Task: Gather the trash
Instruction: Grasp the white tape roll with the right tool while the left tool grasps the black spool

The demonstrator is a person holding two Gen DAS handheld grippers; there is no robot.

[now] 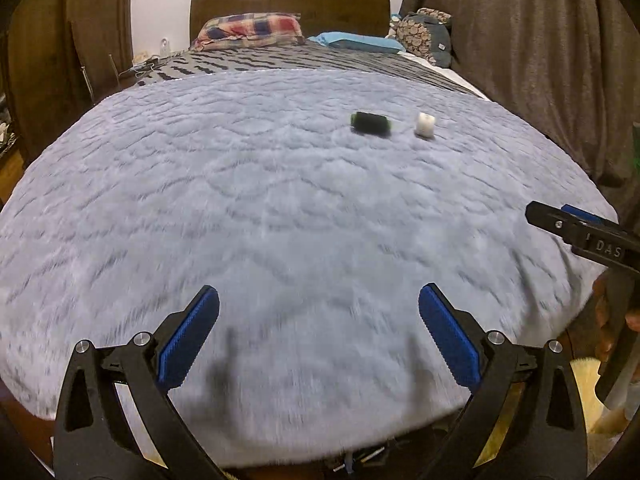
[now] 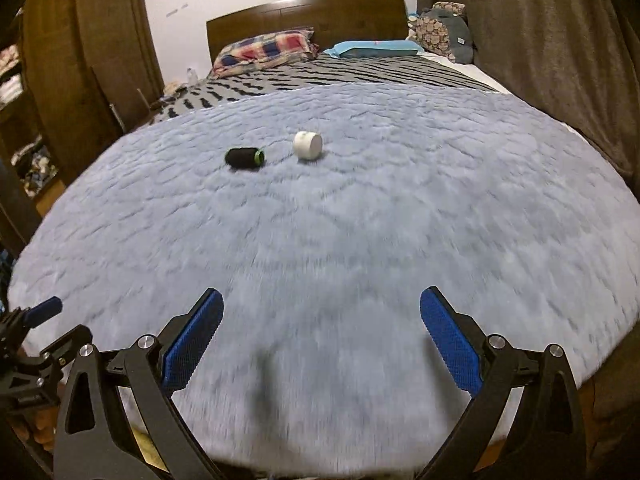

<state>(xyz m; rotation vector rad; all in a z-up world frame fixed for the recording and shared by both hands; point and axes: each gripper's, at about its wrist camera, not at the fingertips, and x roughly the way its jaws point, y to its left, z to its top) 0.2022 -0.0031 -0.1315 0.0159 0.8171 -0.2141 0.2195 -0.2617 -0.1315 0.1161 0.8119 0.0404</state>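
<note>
A black cylinder with a green rim [image 1: 370, 123] lies on its side on the fluffy blue-grey blanket [image 1: 240, 200]. A small white cup [image 1: 425, 124] lies just right of it. Both also show in the right wrist view, the black cylinder [image 2: 245, 157] and the white cup [image 2: 307, 145]. My left gripper [image 1: 319, 300] is open and empty above the blanket's near edge, far short of both. My right gripper [image 2: 322, 304] is open and empty, also near the front edge. The right gripper's tip shows at the right of the left wrist view [image 1: 576, 228].
The bed has a wooden headboard [image 1: 290, 2], a plaid pillow [image 1: 250, 30] and a blue pillow [image 1: 356, 42] at the far end. A bag [image 1: 426, 36] sits at the far right corner. Dark curtains [image 1: 540, 60] hang on the right, a wooden wardrobe [image 2: 80, 60] on the left.
</note>
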